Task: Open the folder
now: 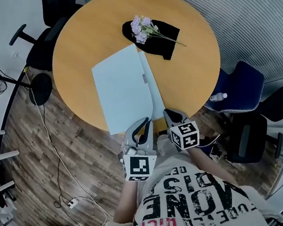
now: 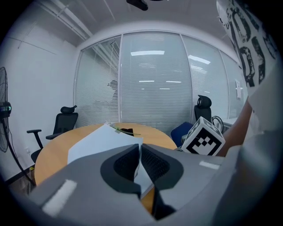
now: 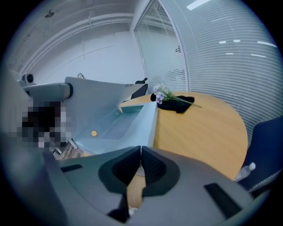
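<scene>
The round wooden surface [image 1: 72, 47] carries the pale blue folder [image 1: 123, 86], which lies near the middle and reaches the rim closest to the person. Its long axis runs from that near rim away towards the black cloth [image 1: 165, 35] and the sprig of flowers [image 1: 142, 28] at the far side, slightly slanted in the head view. The spine looks to be on the person's left, so the mouth opens to the right.

The opening is under way but far from done. The front cover [image 1: 121, 94] is raised off the back leaf [image 1: 153, 85], leaving a wedge through which the right gripper view shows the inside, but it has not swung over.

The left gripper [image 1: 145, 121] has its jaws pinched on the cover's near right corner. The right gripper [image 1: 168, 113] has its jaws pressed together at the back leaf's near edge and seems to nip it, keeping it down.

What is left, as I judge it, is carrying the cover leftwards until it lies flat.
</scene>
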Available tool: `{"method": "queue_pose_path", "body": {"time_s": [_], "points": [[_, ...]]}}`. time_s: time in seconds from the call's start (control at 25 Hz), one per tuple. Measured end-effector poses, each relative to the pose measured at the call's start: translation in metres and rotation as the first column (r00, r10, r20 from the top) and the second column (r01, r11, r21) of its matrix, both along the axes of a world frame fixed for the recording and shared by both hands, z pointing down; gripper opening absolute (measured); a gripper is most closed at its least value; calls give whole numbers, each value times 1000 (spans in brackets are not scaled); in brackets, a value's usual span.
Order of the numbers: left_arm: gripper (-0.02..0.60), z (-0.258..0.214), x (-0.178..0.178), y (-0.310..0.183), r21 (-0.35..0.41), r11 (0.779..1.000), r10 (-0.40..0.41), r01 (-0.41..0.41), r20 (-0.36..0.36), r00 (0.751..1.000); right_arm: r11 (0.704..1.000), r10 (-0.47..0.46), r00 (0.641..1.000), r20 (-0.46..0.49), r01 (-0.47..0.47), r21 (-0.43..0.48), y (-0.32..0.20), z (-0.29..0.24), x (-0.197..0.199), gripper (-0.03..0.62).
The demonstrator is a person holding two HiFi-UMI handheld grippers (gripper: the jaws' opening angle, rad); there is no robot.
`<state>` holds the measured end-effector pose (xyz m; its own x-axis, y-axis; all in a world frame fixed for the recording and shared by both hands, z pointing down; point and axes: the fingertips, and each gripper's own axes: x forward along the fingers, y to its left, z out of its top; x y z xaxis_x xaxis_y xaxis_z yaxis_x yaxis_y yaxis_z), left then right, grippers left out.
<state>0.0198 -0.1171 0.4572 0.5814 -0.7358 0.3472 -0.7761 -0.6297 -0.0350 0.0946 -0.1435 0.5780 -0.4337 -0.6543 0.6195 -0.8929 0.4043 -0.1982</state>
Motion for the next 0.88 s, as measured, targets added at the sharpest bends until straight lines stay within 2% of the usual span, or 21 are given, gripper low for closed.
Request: {"method": "queue_pose_path", "body": {"time_s": [0.36,0.52,0.72,0.88], "points": [[23,-20,-13,-2,43,999,-3,4,-30,1000,999,38,999,-15,-38,-2,0,1,1,14],[21,-24,-21,0,39,999,-24,26,-44,999,999,48,999,-21,-48,1,1,1,1,14],[20,-29,-27,2,69,997,-23,26,-39,999,998,59,998,-37,-59,5,0,0,0,14],[18,-36,-37,3,65,996,-52,56,-66,996,997,70,996,-54,-69,17,0,0,0,14]]}}
